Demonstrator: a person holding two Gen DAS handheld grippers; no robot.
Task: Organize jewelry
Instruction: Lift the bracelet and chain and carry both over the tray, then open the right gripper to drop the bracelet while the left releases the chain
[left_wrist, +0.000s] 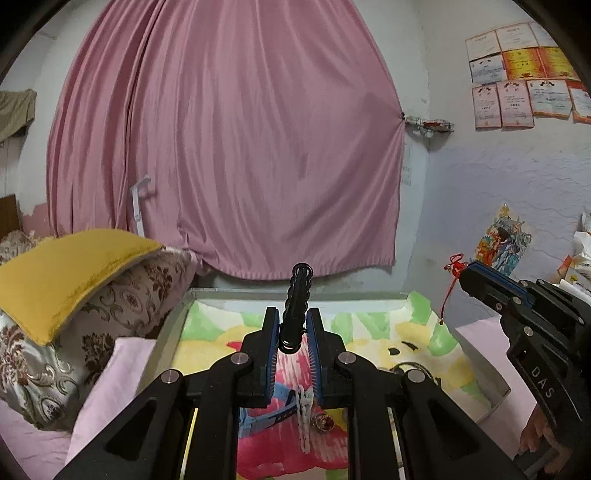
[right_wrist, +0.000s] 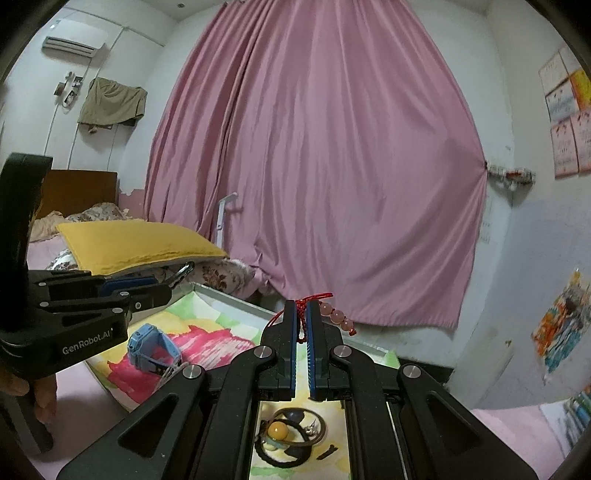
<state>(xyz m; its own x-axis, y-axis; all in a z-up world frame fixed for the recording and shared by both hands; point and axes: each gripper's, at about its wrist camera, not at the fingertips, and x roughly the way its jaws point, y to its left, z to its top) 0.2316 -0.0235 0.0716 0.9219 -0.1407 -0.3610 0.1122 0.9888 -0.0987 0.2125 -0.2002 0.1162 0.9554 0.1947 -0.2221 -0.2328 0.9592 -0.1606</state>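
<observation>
My left gripper (left_wrist: 292, 325) is shut on a black metal carabiner (left_wrist: 296, 302) and holds it upright above the tray (left_wrist: 295, 295); it also shows in the right wrist view (right_wrist: 147, 284). My right gripper (right_wrist: 303, 317) is shut on a red-cord bracelet with pink beads (right_wrist: 336, 315), held above the tray; in the left wrist view it (left_wrist: 465, 273) has the red cord (left_wrist: 452, 275) dangling. On the tray's colourful cloth lie a blue watch (right_wrist: 151, 349), a white clip (left_wrist: 304, 413), a small ring (left_wrist: 325, 422) and hair ties with a yellow bead (right_wrist: 279, 430).
The tray rests on a pink bed (left_wrist: 110, 373). A yellow cushion (left_wrist: 66, 269) on patterned pillows (left_wrist: 122, 299) lies to the left. A pink curtain (left_wrist: 221, 147) hangs behind, and a wall with posters (left_wrist: 517, 74) stands to the right.
</observation>
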